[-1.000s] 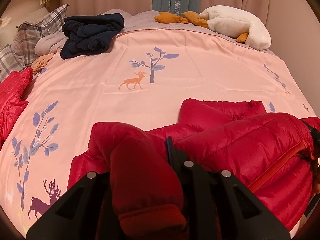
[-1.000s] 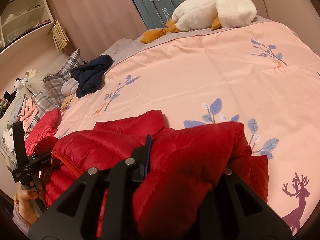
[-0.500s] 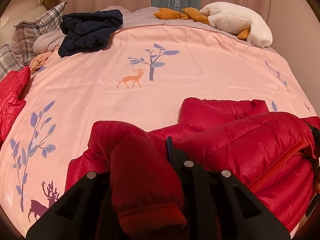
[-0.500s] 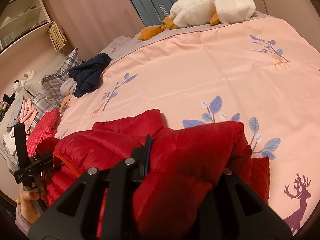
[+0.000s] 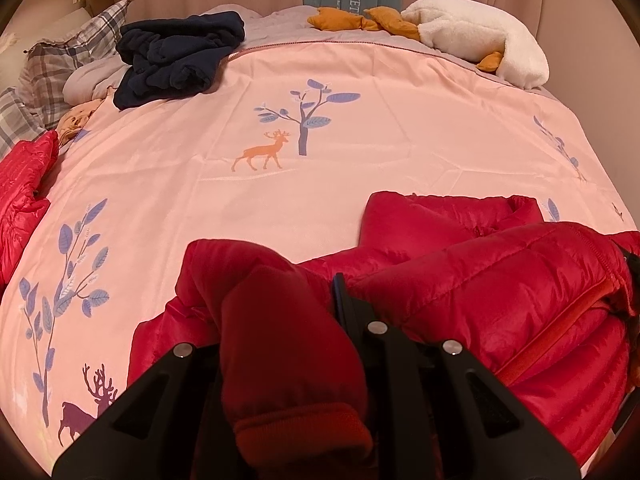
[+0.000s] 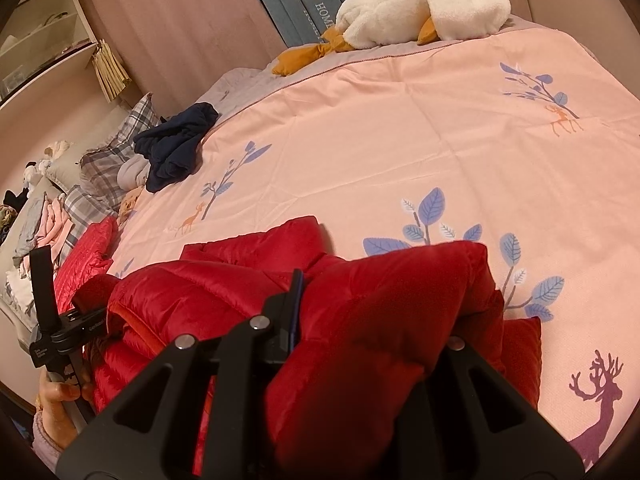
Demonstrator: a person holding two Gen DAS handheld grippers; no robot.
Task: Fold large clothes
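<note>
A red puffer jacket [image 5: 480, 280] lies bunched at the near edge of the pink bedspread [image 5: 320, 184]. My left gripper [image 5: 280, 320] is shut on one red sleeve [image 5: 288, 352], whose cuff hangs back between the fingers. My right gripper [image 6: 372, 312] is shut on the other red sleeve [image 6: 380, 320], folded over the jacket body [image 6: 200, 296]. The left gripper and the hand that holds it also show at the left edge of the right wrist view [image 6: 68, 332].
A dark navy garment [image 5: 176, 60] lies at the far left of the bed beside plaid pillows [image 5: 60, 64]. A white plush goose [image 5: 472, 36] lies at the headboard. A second red quilted garment [image 5: 20, 188] sits at the bed's left edge. Shelves [image 6: 36, 40] stand further left.
Both grippers have moved slightly forward over the bed with the sleeves still held. The jacket sits about as before.
</note>
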